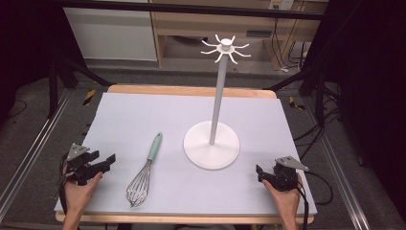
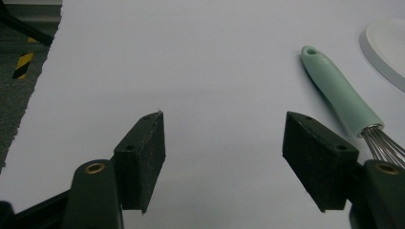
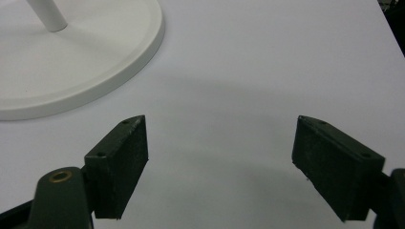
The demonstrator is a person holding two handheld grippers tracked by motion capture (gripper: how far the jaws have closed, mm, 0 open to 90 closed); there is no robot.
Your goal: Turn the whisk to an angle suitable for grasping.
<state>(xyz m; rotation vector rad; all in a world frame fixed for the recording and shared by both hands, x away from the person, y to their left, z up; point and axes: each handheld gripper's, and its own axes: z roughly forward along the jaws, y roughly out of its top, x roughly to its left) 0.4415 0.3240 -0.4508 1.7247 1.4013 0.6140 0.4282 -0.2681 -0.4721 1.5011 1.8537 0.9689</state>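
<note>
Whisk (image 1: 144,175) lies flat on the bench (image 1: 143,115), lower left of centre in the high view, its mint-green handle pointing up and slightly right, its wire loops toward the bottom edge. Just right of it stands a white stand (image 1: 211,143): a round base, a thin upright pole, and a ring of curved hooks at the top, which reaches the upper middle of the frame. Whisk and stand base are near each other but apart.

At the lower left of the high view, the left hand-held gripper (image 1: 109,161) is held in a hand (image 1: 79,189) low over the bench, its jaws spread wide with nothing between them, pointing right toward the whisk. In the left gripper view (image 2: 223,157) the whisk (image 2: 341,100) shows at the right, its handle running from the upper right down beside the right jaw, and the stand's base (image 2: 387,47) sits at the upper right corner.

At the lower right of the high view, the right hand-held gripper (image 1: 260,173) sits in the other hand (image 1: 285,196), jaws also spread and empty, pointing left. In the right gripper view (image 3: 219,160) the stand's base (image 3: 95,62) and the foot of its pole are at the upper left, clear of the jaws.
</note>
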